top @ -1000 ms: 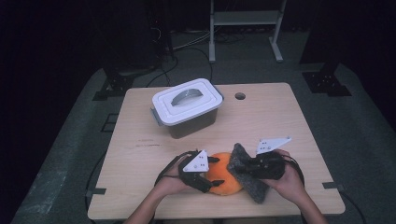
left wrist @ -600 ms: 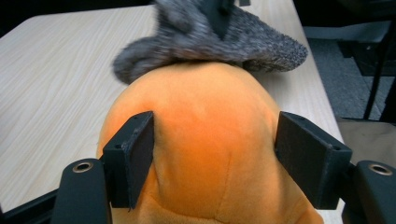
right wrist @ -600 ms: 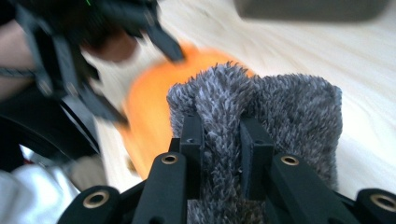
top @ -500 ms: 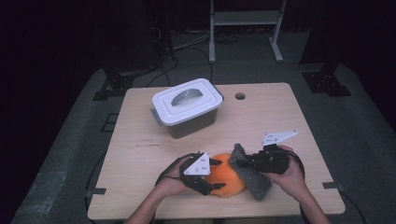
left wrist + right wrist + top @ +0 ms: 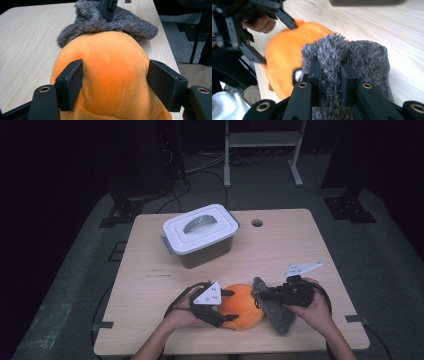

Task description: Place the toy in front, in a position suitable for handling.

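Left gripper clamping orange plush ball, table's 6 o'clock edge | right gripper pinching grey fuzzy cloth at ball's 3 o'clock | both likely handling soft, light | gripping cloth by bunched fold.

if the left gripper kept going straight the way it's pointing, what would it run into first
The left gripper already clamps the orange plush. Pushed further, it would probably press that against the grey furry cloth just beyond, which the right gripper holds.
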A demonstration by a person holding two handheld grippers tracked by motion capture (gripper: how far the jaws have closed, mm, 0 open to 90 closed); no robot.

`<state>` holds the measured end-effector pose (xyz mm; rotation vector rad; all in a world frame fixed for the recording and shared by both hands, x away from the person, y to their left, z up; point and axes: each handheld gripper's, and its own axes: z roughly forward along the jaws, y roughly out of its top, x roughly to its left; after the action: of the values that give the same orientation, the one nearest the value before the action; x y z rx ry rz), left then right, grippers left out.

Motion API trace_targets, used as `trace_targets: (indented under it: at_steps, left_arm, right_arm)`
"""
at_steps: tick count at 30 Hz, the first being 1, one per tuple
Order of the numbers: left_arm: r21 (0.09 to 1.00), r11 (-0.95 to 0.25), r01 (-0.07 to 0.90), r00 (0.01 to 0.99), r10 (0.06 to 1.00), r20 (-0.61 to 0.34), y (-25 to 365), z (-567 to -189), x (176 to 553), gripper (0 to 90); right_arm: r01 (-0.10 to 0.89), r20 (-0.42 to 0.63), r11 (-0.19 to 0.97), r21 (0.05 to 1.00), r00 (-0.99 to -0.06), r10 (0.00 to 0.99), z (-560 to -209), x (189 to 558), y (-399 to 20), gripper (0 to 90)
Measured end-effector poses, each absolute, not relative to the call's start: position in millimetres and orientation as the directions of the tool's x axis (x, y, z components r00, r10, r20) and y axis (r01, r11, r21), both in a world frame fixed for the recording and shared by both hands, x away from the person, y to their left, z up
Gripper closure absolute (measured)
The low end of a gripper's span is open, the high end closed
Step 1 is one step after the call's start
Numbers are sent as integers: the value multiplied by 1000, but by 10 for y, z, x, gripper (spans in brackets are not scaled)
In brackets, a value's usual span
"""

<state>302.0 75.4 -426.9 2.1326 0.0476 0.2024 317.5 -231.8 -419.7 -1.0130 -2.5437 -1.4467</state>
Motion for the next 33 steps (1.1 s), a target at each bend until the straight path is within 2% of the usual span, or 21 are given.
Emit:
trace_targets:
  at_steps: [5, 14, 23, 26, 30, 33]
  left_arm:
    - [844, -534, -38, 985, 121, 121, 777, -4281, 3041, 289]
    - [846, -533, 22, 985, 158, 75, 884, -4311, 3130, 280]
    - [850, -526, 44, 981, 183, 62, 907, -4317, 3155, 266]
    - [851, -524, 40, 981, 184, 68, 886, -4310, 3148, 262]
    - [854, -519, 26, 979, 187, 84, 807, -4290, 3128, 256]
    - [856, -516, 23, 977, 192, 90, 768, -4280, 3111, 247]
  right_arm:
    - [582, 360, 343, 737, -769, 529, -4232, 3181, -2383, 736]
    - [535, 336, 351, 768, -804, 491, -4155, 3108, -2280, 735]
    - [579, 361, 350, 736, -773, 521, -4274, 3158, -2406, 735]
    - [558, 354, 336, 759, -786, 506, -4192, 3134, -2378, 736]
    - [509, 362, 288, 811, -824, 437, -4027, 3075, -2238, 736]
    - [465, 323, 313, 828, -852, 411, -3952, 3023, -2083, 735]
